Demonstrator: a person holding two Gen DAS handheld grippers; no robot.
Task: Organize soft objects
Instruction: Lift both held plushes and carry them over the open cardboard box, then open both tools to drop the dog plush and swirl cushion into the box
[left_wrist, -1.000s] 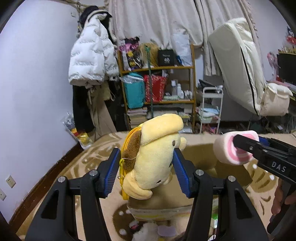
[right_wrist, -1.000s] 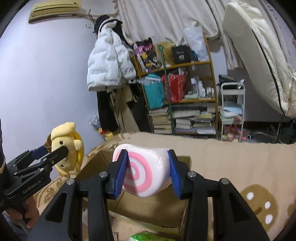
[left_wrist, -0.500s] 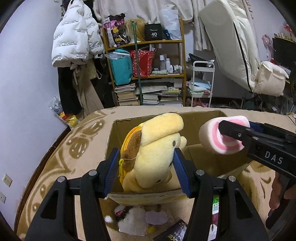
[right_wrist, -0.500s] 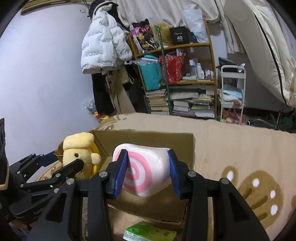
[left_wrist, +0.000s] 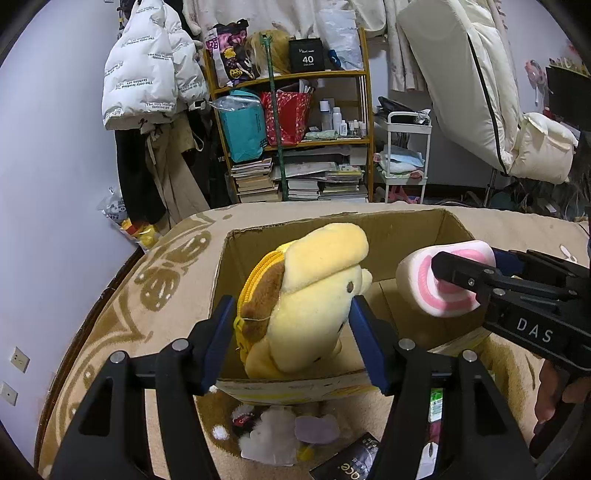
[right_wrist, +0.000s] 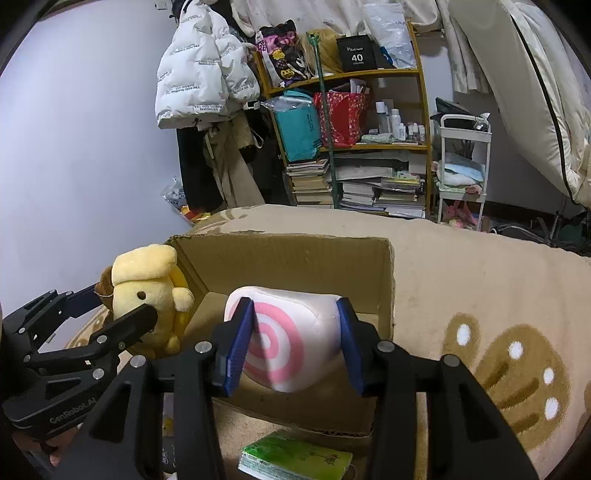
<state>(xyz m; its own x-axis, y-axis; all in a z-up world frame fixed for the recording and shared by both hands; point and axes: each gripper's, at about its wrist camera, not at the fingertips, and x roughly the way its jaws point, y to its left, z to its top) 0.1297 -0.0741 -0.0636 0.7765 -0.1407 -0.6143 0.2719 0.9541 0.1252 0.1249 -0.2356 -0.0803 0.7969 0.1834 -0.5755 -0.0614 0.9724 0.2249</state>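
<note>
- A yellow plush dog (left_wrist: 310, 295) with a brown ear and a yellow zipper along its side is seen tilted between the blue pads of the left gripper (left_wrist: 295, 339), above the near left part of the cardboard box (left_wrist: 406, 229).
- The jaws of the left gripper are opening; the toy is still between the pads and is touched by them on both sides.
- In the right wrist view the same plush dog (right_wrist: 147, 291) is seen at the left wall of the cardboard box (right_wrist: 384, 280), with the left gripper (right_wrist: 122, 332) beside it.
- A soft white roll with pink rings (right_wrist: 288, 339) on its end face is gripped between the pads of the right gripper (right_wrist: 291, 343), whose jaws are opening; the roll is still squeezed at both ends.
- The roll is held over the open box, toward its right side; in the left wrist view the roll (left_wrist: 439, 284) and the right gripper (left_wrist: 458, 277) are seen above the box's right half.
- The box stands open on a beige rug with brown patterns (right_wrist: 480, 288); as much of its floor as can be seen is bare cardboard.
- In front of the box, on the rug, a small white and lilac plush (left_wrist: 280, 435) and a green packet (right_wrist: 295, 459) are seen.
- Part of a hand (left_wrist: 554, 391) is seen on the right gripper's handle.
</note>
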